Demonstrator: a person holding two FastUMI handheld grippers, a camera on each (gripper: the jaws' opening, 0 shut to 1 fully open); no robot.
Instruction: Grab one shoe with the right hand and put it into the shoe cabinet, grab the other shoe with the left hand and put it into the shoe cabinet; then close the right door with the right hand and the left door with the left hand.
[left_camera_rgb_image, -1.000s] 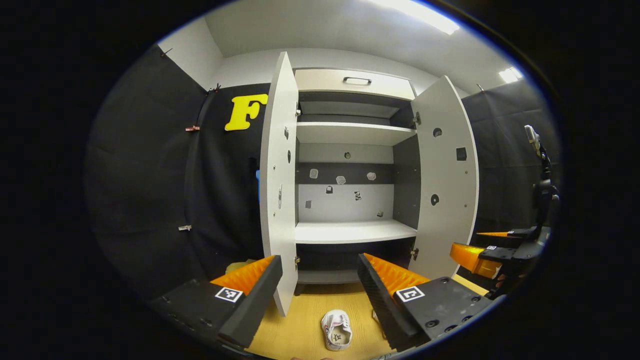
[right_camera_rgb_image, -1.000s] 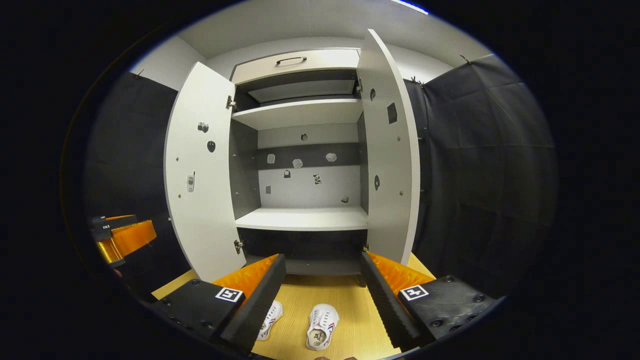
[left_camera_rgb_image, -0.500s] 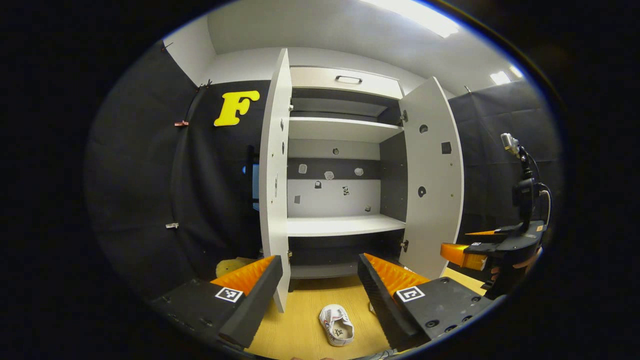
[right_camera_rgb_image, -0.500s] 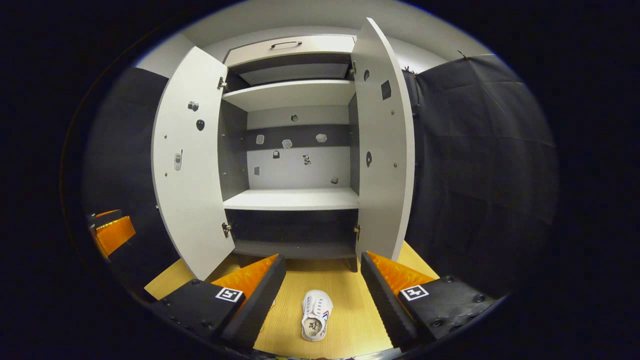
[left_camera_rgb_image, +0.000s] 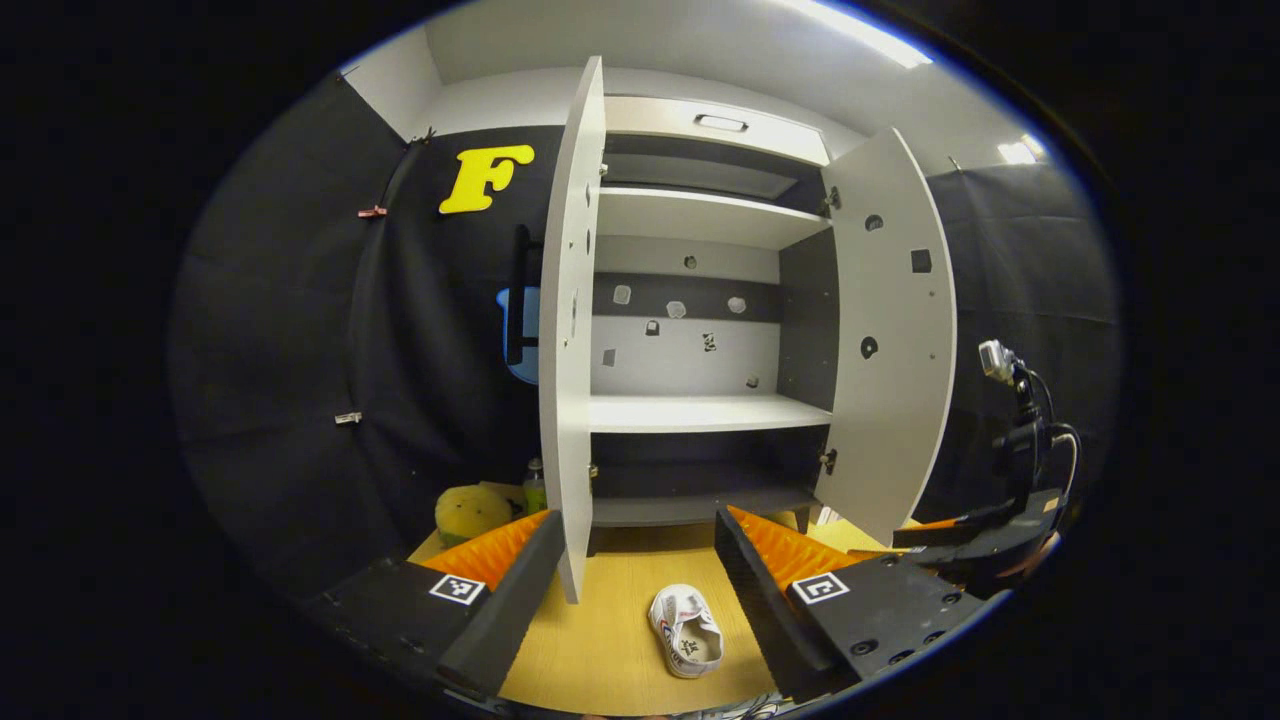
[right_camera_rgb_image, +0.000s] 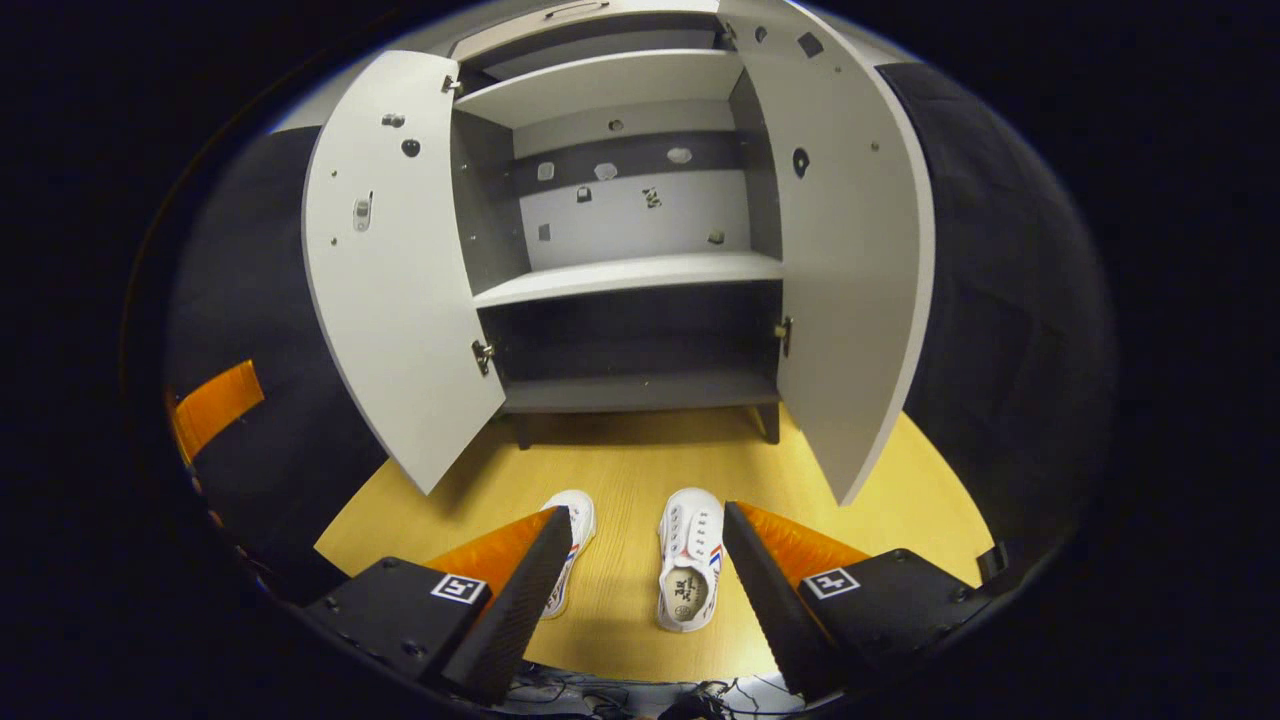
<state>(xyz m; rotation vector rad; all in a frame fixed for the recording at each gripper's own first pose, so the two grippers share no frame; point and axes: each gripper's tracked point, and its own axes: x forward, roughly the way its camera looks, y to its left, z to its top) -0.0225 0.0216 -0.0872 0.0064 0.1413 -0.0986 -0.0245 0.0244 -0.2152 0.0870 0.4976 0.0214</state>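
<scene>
Right gripper view: right claw (right_camera_rgb_image: 640, 590) spread wide above two white canvas shoes on the pale wooden floor (right_camera_rgb_image: 900, 500), gripping nothing.

Between its fingers lies the right-hand white canvas shoe with red and blue side stripes (right_camera_rgb_image: 689, 572), toe pointing toward the tall white shoe cabinet (right_camera_rgb_image: 630, 275); the matching left-hand white shoe (right_camera_rgb_image: 570, 545) lies just beside it, partly hidden behind the claw's left finger. Both cabinet doors, the left white door (right_camera_rgb_image: 385, 290) and the right white door (right_camera_rgb_image: 850, 270), stand open, showing bare shelves. In the left gripper view the left claw (left_camera_rgb_image: 635, 590) is also open and empty, with one white shoe (left_camera_rgb_image: 686, 631) on the floor between its fingers in front of the cabinet, and the right claw (left_camera_rgb_image: 960, 540) shows low at the right edge. A yellow rounded object (left_camera_rgb_image: 468, 512) sits on the floor left of the cabinet, against the black cloth wall (left_camera_rgb_image: 280, 350).
</scene>
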